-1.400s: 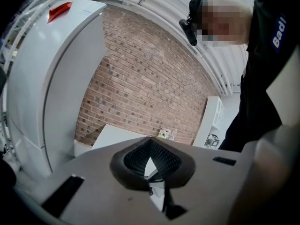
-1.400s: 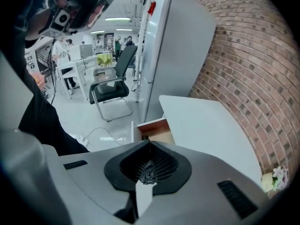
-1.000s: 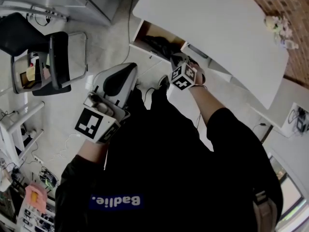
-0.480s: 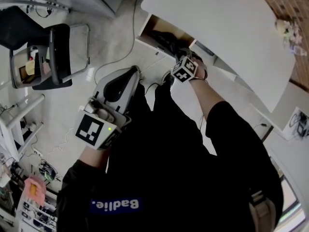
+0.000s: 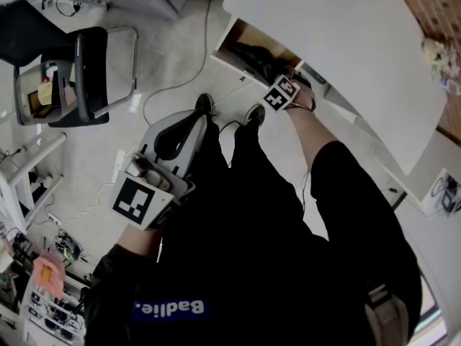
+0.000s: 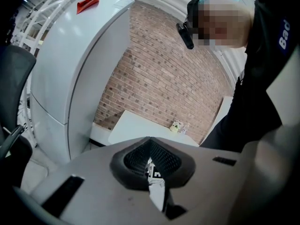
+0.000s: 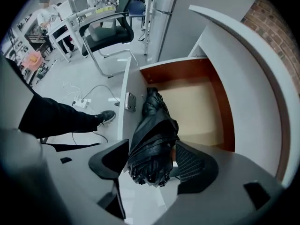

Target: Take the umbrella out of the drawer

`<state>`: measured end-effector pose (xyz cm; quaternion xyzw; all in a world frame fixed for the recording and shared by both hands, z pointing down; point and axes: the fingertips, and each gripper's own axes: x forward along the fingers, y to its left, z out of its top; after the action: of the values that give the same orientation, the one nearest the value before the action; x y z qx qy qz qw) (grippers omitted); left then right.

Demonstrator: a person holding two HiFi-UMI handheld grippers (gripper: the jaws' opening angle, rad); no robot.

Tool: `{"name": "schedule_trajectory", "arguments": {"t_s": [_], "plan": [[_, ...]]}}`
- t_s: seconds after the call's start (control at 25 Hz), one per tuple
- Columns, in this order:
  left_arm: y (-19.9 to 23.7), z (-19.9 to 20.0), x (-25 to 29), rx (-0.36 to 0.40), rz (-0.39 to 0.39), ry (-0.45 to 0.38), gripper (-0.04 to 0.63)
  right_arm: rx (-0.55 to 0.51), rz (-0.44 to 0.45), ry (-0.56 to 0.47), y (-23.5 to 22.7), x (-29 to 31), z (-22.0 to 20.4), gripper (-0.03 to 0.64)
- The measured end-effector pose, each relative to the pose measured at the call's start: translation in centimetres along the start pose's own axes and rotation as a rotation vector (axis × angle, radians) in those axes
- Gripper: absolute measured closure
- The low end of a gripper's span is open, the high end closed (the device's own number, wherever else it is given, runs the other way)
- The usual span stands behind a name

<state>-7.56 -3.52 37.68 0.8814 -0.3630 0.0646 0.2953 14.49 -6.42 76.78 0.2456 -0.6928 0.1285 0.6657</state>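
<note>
Black folded umbrella (image 7: 152, 139) lies in the open drawer (image 7: 201, 102), hard against the drawer's front wall. One end reaches toward the drawer's back and the bunched canopy end is nearest the right claw. The rest of the drawer floor is bare pale wood with reddish-brown inner walls.

Right claw (image 7: 152, 168) points straight down over the drawer's front edge. Its jaws have just been opening and now stand wide, with the umbrella's bunched end between them. A gap shows at the right-hand pad; the fabric sits close to the other pad with no squeeze visible. Whether that end rests on the drawer cannot be told.

Left claw (image 6: 150, 161) has its jaws together with nothing between them. In the head view it is held well apart from the drawer, in front of the person's legs.

White worktop (image 5: 338, 42) overhangs the drawer. Black office chair (image 5: 83, 71) stands well away from the drawer on the pale floor. A cable (image 5: 173, 85) trails between chair and drawer.
</note>
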Motion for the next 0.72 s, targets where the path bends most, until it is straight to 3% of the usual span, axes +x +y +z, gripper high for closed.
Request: {"name": "schedule_trajectory", "arguments": {"t_s": [0.72], "plan": [[0.9, -2.5, -0.2, -0.042, 0.029, 0.065, 0.597, -0.025, 0.129, 0.175, -0.6, 6.1, -1.6, 0.301]]}}
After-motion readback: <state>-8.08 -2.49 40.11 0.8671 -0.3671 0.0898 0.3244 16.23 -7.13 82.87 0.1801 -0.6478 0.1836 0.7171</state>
